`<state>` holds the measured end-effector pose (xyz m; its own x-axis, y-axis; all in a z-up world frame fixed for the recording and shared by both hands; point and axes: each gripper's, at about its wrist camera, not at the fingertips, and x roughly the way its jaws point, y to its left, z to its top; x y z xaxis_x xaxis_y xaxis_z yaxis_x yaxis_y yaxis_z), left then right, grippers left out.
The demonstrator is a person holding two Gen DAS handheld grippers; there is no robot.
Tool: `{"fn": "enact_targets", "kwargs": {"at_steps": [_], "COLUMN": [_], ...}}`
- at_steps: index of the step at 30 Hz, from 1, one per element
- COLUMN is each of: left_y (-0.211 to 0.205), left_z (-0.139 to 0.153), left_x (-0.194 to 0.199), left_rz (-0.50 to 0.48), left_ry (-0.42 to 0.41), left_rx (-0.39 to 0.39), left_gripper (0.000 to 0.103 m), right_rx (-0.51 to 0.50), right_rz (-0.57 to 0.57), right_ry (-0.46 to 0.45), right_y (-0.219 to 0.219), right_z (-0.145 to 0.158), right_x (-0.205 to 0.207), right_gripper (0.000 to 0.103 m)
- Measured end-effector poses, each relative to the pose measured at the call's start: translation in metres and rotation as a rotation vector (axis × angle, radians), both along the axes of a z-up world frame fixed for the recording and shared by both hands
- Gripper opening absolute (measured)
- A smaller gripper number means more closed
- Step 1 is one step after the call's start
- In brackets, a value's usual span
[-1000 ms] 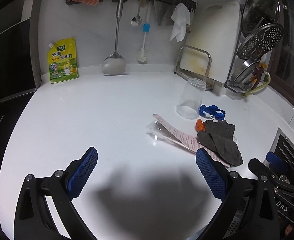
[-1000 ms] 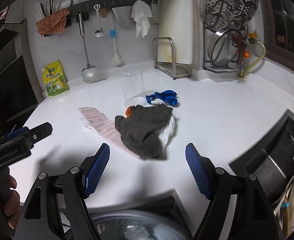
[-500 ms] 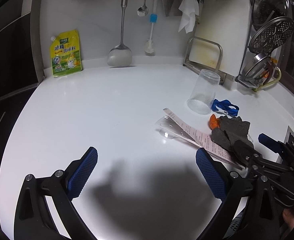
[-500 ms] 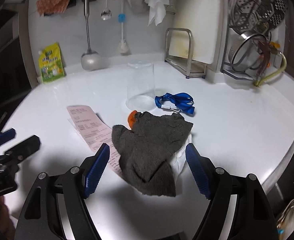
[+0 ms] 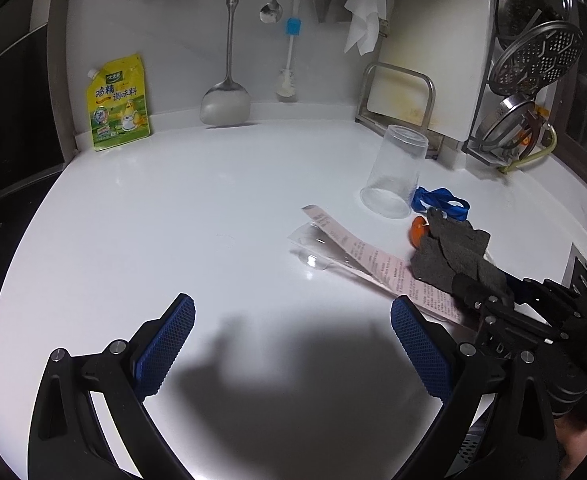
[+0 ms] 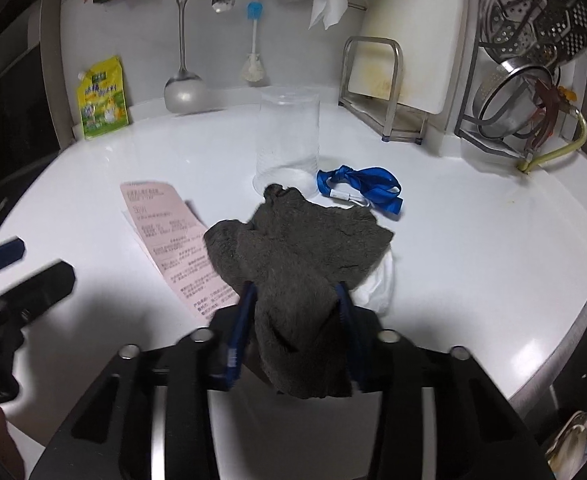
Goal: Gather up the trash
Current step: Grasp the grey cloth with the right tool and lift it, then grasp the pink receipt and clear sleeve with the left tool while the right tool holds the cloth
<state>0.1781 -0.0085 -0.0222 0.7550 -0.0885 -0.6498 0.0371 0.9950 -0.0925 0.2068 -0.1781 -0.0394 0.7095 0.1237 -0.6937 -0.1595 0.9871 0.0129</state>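
Observation:
A grey cloth (image 6: 301, 240) lies bunched on the white counter (image 6: 473, 248), over a white scrap (image 6: 381, 284). My right gripper (image 6: 295, 292) has its jaws closing, and both blue pads press the cloth's near end. The left wrist view shows the same cloth (image 5: 449, 252) with the right gripper (image 5: 481, 292) on it. A pink receipt (image 6: 165, 236) lies left of the cloth, partly under it. An upturned clear cup (image 6: 287, 136), a blue lanyard (image 6: 365, 186) and an orange bit (image 5: 417, 232) sit just behind. My left gripper (image 5: 293, 320) hovers open over bare counter, holding nothing.
A clear plastic wrapper (image 5: 313, 244) lies under the receipt's far end. A yellow pouch (image 5: 119, 104), a hanging ladle (image 5: 225, 100) and a cutting-board rack (image 5: 397, 96) line the back wall. A dish rack (image 6: 533, 80) stands at the right. The counter drops off at the right front edge.
My right gripper moved forward over the grey cloth and its jaws came together on it, bunching the cloth. The left gripper stayed open and nearly still.

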Motion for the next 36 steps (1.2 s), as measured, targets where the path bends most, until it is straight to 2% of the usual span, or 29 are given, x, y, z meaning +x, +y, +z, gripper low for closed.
{"fn": "enact_targets", "kwargs": {"at_steps": [7,15,23,30,36], "left_y": [-0.020,-0.042,-0.057,-0.072,-0.077], "left_z": [-0.005,-0.007,-0.016,-0.019,-0.025], "left_x": [0.003,0.007,0.024,0.043,0.056], "left_rz": [-0.031,-0.016,0.078,0.177,0.255], "left_ry": [0.021,0.039,0.096,0.129,0.171], "left_rx": [-0.013,-0.038,-0.073,-0.058,-0.044], "left_gripper": [0.097,0.097,0.097,0.097,0.097], "right_rx": [0.171,0.158,0.145,0.217,0.235], "right_rz": [-0.024,-0.104,-0.161,-0.186,-0.187], "right_ry": [-0.064,-0.152,-0.207,-0.236,-0.268], "right_y": [-0.031,-0.061,-0.091,-0.117,-0.123], "right_z": [0.024,0.046,0.055,0.059,0.065], "right_x": [-0.011,-0.029,-0.049,-0.060,-0.070], "right_gripper": [0.025,0.024,0.024,0.024,0.024]}}
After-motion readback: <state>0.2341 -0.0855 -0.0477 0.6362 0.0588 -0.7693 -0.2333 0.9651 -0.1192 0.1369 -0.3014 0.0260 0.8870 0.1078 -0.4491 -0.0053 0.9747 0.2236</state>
